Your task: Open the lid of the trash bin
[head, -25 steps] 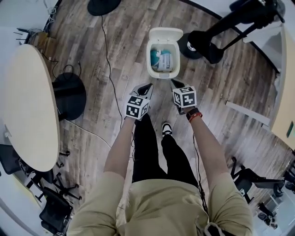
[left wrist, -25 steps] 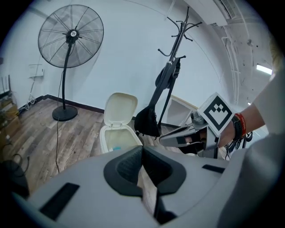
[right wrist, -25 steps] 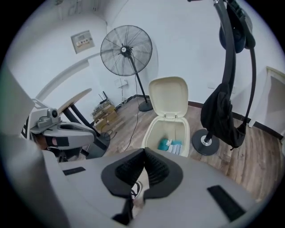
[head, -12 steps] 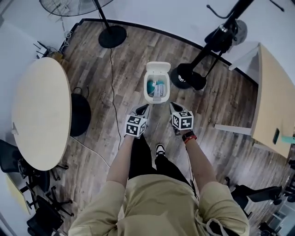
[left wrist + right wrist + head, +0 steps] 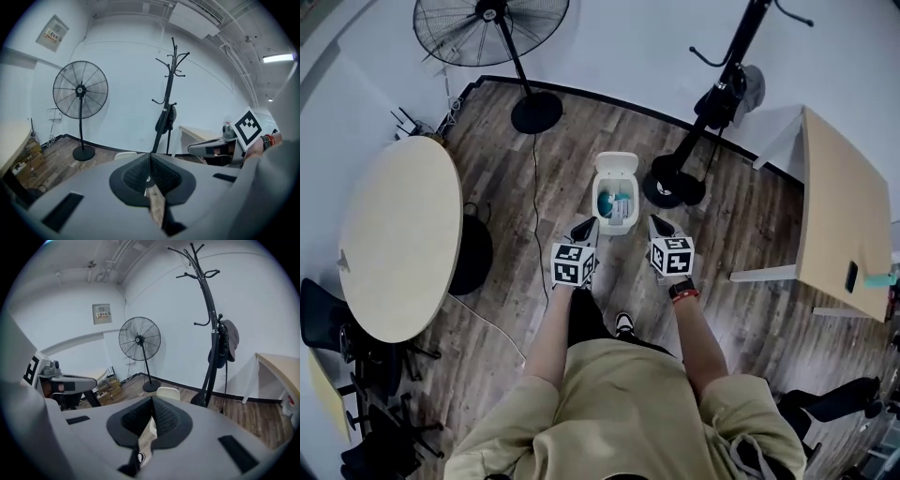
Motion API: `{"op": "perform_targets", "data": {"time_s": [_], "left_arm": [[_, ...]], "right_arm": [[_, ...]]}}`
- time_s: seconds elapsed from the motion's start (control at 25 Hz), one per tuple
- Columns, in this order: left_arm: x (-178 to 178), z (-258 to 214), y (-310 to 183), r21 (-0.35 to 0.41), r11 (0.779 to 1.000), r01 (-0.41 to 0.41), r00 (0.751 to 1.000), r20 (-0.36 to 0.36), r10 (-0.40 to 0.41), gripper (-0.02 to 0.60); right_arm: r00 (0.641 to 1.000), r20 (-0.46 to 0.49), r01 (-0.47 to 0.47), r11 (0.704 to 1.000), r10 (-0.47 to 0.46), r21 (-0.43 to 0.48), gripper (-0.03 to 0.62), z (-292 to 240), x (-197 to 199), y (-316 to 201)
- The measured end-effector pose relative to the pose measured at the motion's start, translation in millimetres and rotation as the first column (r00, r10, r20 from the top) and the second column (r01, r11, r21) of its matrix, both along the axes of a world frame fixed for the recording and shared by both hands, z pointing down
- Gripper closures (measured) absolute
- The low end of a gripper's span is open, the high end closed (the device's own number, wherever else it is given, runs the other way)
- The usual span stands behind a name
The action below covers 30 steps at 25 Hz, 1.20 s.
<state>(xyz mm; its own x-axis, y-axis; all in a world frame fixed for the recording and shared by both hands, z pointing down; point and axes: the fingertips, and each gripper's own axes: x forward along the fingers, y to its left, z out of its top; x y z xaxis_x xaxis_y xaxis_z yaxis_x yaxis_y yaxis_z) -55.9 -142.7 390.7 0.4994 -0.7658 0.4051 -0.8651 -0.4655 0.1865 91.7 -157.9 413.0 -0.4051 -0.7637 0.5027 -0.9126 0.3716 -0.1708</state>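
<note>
Both forearms are bent at the elbow and held level in front of the person's waist, close together and roughly parallel. The left gripper (image 5: 590, 225) and the right gripper (image 5: 657, 225) point forward, marker cubes uppermost. In its own view the left gripper (image 5: 149, 158) has its ribbed pads pressed together with nothing between them. The right gripper (image 5: 151, 401) is likewise closed and empty.

Straight ahead, on the wood-plank floor (image 5: 562, 150), stands the small white plastic trash bin (image 5: 619, 228). Its near rim falls in the gap between the two gripper tips, and in the gripper views it sits low, only just peeking over the jaws. The bin's long axis runs away from the person, with the hinge at the far end. The white lid (image 5: 617, 165) already stands upright there, and teal and white rubbish shows inside.

The opening therefore looks done. Any further touch would mean reaching forward and down to that far end. The two sides seem about equally near, the left perhaps a shade closer to the bin's centre line.

Just right of the bin is the round base of a black coat stand (image 5: 675, 187). Farther off to the left, by the wall, stands a black pedestal fan (image 5: 492, 28).
</note>
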Motion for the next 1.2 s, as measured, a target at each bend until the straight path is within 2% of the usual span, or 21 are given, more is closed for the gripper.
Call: {"op": "perform_targets", "data": {"time_s": [0.36,0.72,1.0,1.2], "left_arm": [[0.2,-83.5,31.7,0.138,0.990,0.041,0.999,0.007,-0.043,0.557],[4.3,-142.9,61.7,0.266,0.962,0.068,0.998,-0.007,-0.068,0.557],[0.4,-161.5,70.3,0.320,0.941,0.112,0.994,-0.041,-0.105,0.557],[5.4,-168.6,73.4,0.342,0.932,0.118,0.993,-0.051,-0.107,0.557]], "right_arm": [[0.998,0.029,-0.061,0.987,0.057,0.151,0.583,-91.1,25.5,43.2],[0.997,0.051,-0.078,0.958,0.066,0.274,0.582,-148.4,25.3,80.7],[0.996,0.060,-0.083,0.934,0.066,0.347,0.583,-175.7,25.1,82.9],[0.993,0.097,-0.099,0.931,0.068,0.352,0.583,-179.6,25.6,84.6]]}}
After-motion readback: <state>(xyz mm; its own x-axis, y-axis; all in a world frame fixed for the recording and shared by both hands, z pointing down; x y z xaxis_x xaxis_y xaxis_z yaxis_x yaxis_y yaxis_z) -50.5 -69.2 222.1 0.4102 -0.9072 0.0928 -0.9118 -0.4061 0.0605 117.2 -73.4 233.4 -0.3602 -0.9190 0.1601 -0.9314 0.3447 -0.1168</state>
